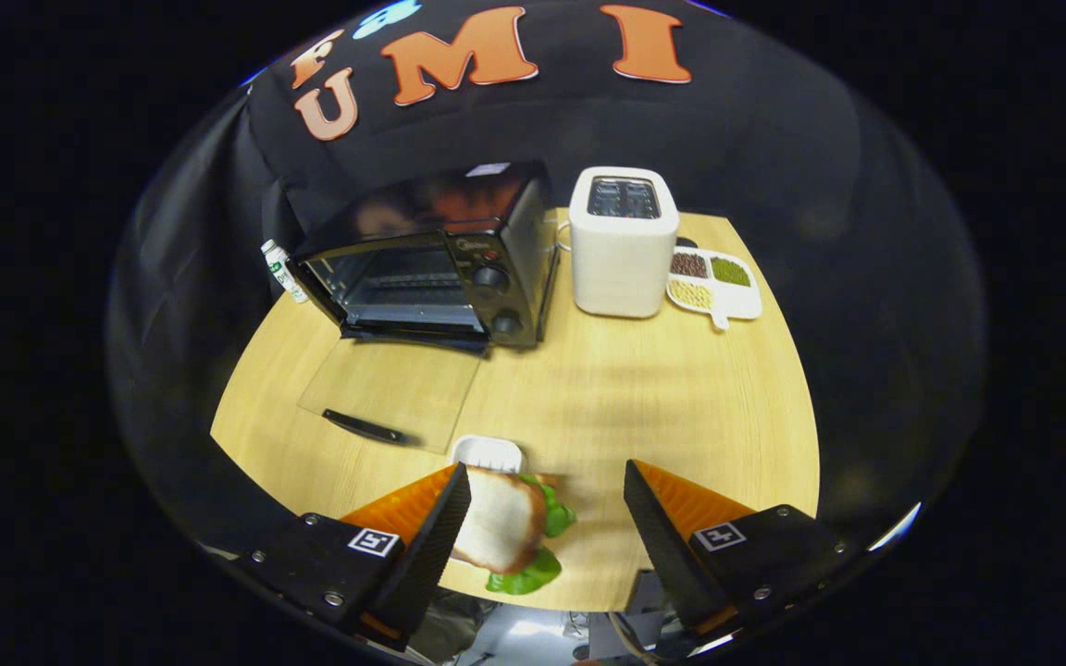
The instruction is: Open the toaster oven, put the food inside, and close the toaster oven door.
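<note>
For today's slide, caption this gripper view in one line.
Open fingers flank a lettuce sandwich on the wooden table; beyond, the black toaster oven has its glass door down.

I lose the sandwich's (505, 527) left edge behind one finger (436, 546) of my spread claw (547, 518). The white dish (489, 453) beyond is half hidden, and the bottle (281, 270) is tucked behind the toaster oven (431, 259).

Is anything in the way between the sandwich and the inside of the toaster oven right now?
Nothing visible blocks it. The sandwich sits between the open jaws of the gripper, against one of them. Beyond it lie a small white dish and the toaster oven, whose glass door is folded down flat on the table, so the sandwich must pass over both.
</note>
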The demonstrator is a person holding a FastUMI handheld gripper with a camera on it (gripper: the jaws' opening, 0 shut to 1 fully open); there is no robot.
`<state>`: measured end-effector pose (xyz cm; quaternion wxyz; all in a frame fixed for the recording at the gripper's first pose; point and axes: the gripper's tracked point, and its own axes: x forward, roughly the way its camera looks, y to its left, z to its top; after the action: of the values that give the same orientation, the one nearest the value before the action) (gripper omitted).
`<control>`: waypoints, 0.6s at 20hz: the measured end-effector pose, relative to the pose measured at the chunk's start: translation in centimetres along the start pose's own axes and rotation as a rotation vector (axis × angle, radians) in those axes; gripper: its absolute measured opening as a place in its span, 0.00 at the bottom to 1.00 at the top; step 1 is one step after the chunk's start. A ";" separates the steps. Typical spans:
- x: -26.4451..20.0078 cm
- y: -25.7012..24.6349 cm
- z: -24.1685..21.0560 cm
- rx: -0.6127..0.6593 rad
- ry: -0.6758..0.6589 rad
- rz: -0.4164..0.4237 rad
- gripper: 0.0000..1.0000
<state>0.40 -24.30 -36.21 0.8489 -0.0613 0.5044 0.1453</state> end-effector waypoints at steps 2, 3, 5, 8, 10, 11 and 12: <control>0.5 -0.4 -1.5 0.048 0.058 0.052 0.99; 0.9 -0.1 -2.0 0.084 0.087 0.092 0.99; 1.8 0.7 -3.4 0.130 0.152 0.163 0.99; 3.8 0.9 -5.4 0.170 0.250 0.213 0.99; 4.7 1.2 -5.7 0.220 0.280 0.246 0.99; 4.9 1.3 -5.5 0.243 0.286 0.260 0.98; 5.2 1.7 -5.7 0.263 0.301 0.276 0.94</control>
<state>-2.60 -23.13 -43.40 0.7369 0.0982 0.6434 0.1824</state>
